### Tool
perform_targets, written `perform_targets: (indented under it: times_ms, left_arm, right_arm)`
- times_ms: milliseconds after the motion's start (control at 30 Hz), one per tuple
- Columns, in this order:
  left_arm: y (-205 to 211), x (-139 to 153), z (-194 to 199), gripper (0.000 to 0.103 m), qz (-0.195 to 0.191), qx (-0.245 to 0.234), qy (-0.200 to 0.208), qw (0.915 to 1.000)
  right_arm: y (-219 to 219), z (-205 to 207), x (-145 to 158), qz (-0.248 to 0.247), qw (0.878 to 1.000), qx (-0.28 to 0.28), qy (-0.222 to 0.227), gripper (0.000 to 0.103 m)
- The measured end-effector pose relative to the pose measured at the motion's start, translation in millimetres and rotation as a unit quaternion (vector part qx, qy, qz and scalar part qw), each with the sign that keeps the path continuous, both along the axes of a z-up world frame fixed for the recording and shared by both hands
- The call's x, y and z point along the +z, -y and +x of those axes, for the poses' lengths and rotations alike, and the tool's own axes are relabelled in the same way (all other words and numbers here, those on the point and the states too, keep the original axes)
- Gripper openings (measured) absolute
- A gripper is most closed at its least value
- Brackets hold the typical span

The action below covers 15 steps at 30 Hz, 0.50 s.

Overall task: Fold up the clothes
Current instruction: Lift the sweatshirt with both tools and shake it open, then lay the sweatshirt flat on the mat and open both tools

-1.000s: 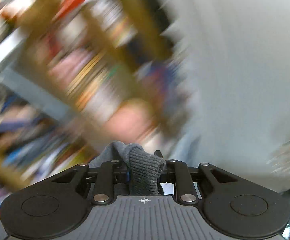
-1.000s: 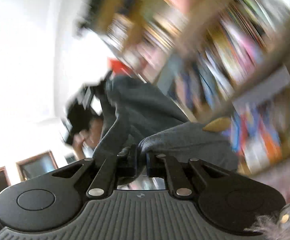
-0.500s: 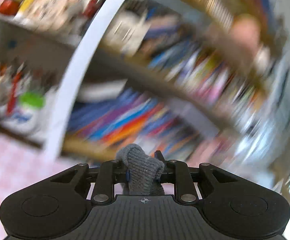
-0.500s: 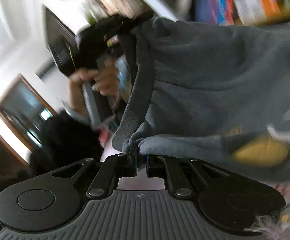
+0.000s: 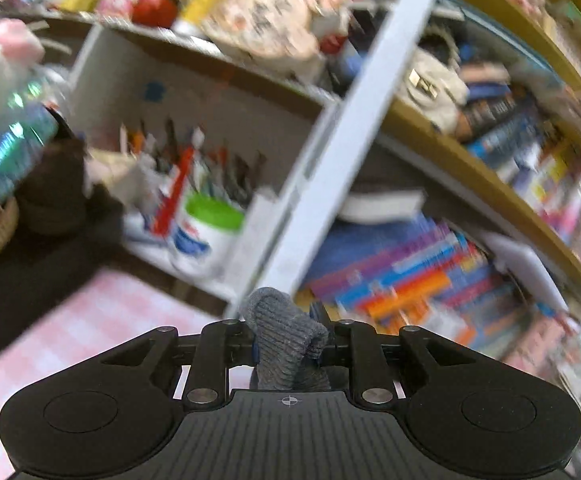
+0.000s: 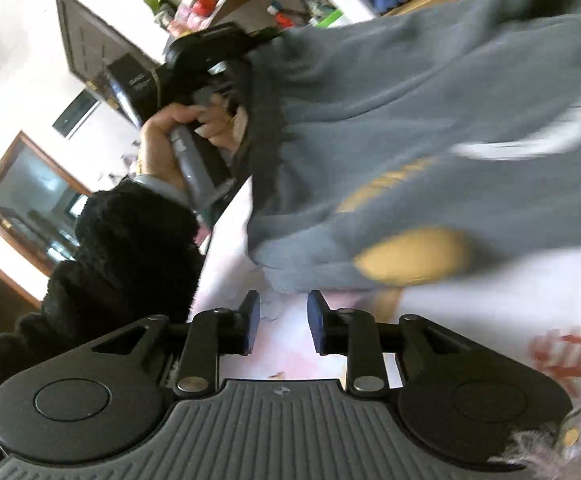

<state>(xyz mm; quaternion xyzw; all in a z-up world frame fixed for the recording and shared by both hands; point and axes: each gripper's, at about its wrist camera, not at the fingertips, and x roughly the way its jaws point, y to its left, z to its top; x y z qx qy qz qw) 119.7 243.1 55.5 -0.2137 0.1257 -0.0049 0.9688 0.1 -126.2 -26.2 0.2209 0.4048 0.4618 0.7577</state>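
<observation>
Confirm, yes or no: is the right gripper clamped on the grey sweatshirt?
No: the right gripper stands open, the grey sweatshirt beyond its blue pads.

light: I see bright, even daylight, the white wall (image 6: 22, 40) nearly blown out | blur: bookshelf (image 5: 430, 280) smeared, grey sweatshirt (image 6: 430, 140) print streaked | sharp: only the near gripper bodies | edges: strong fisheye bending, dark corners

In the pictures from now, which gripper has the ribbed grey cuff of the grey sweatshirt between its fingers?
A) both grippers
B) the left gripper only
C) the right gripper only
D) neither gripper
B: the ribbed grey cuff sits bunched between the fingers of the left gripper, while the right gripper, whose jaws have just been opening, has nothing between its blue pads.
</observation>
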Motion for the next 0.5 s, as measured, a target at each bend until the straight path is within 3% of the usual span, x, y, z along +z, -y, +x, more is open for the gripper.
perform_targets:
  times_ms: [67, 133, 167, 200, 267, 367, 500]
  left_arm:
    - [-5, -1, 9, 0.029, 0.025, 0.012, -0.020, 0.9994]
    - [-10, -4, 19, 0.041, 0.030, 0.004, -0.059, 0.9978]
    - [-13, -6, 22, 0.056, 0.030, -0.002, -0.076, 0.9966]
    - [-16, -9, 21, 0.063, 0.025, -0.012, -0.088, 0.9958]
    - [-21, -15, 7, 0.065, 0.028, -0.019, -0.090, 0.9953]
    - [-22, -21, -23, 0.084, 0.080, 0.018, -0.104, 0.9912]
    - [-21, -22, -63, 0.085, 0.150, 0.060, -0.127, 0.9787]
  right_arm:
    - [13, -6, -1, 0.003, 1.000, -0.016, 0.013, 0.027]
    - [33, -13, 3, 0.007, 0.999, -0.032, 0.031, 0.029]
    - [43, -15, 5, 0.009, 0.998, -0.040, 0.040, 0.029]
    - [49, -14, 9, 0.007, 0.998, -0.049, 0.049, 0.030]
    - [56, -8, 15, -0.004, 0.995, -0.071, 0.069, 0.031]
    - [72, 3, 22, -0.037, 0.989, -0.110, 0.097, 0.032]
    - [76, 22, 40, -0.115, 0.967, -0.161, 0.159, 0.032]
